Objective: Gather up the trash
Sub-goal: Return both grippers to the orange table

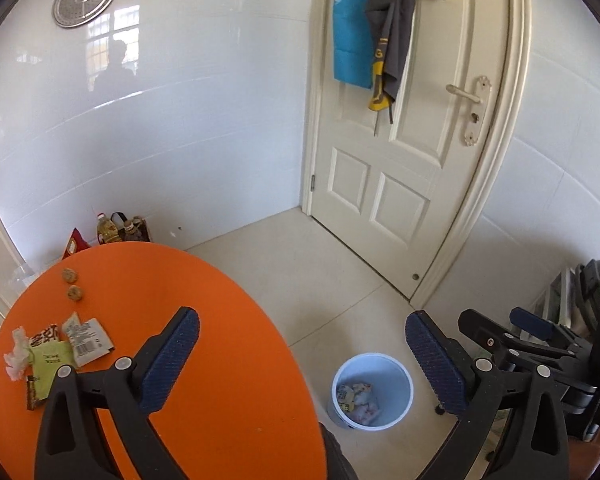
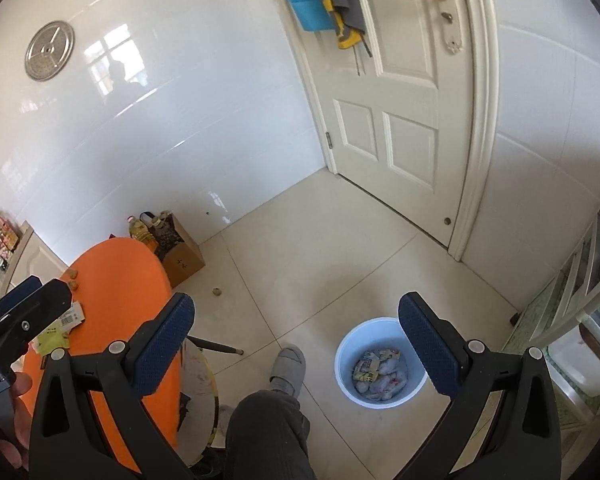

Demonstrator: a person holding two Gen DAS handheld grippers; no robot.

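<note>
Holding both tools above the floor, I have my left gripper (image 1: pixel 302 354) and right gripper (image 2: pixel 296 340) spread wide with nothing between the pads. The white bin (image 2: pixel 381 363) stands on the floor beside the orange table (image 1: pixel 204 320) and holds several crumpled wrappers. More trash waits near the table's left edge: wrappers (image 1: pixel 86 340), a tissue (image 1: pixel 16 354), two crumbly bits (image 1: pixel 71 284). My worry is thin flat packets slipping from the pads, or my sweep knocking scraps over the edge onto the floor
</note>
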